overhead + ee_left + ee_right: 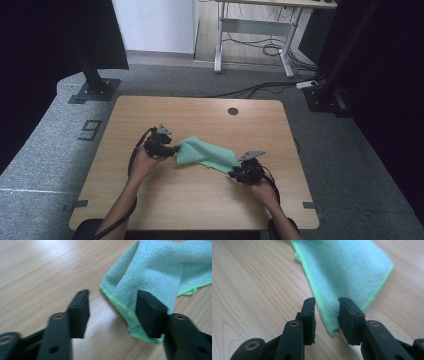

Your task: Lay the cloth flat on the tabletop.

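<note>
Green cloth (160, 270) cut off at top and right edges, near tool (112, 312) blurred

We have bare forearms, no sleeves showing, and a black two-jaw gripper in each hand: the left gripper (176, 149) and right gripper (231, 173) each carry a grey three-cornered plate, a black trailing cable, flat jaws with small screw holes

cloth (207, 154) mid-table (200, 107) | left gripper (173, 149) at its left end | right gripper (233, 172) at its right corner
</note>
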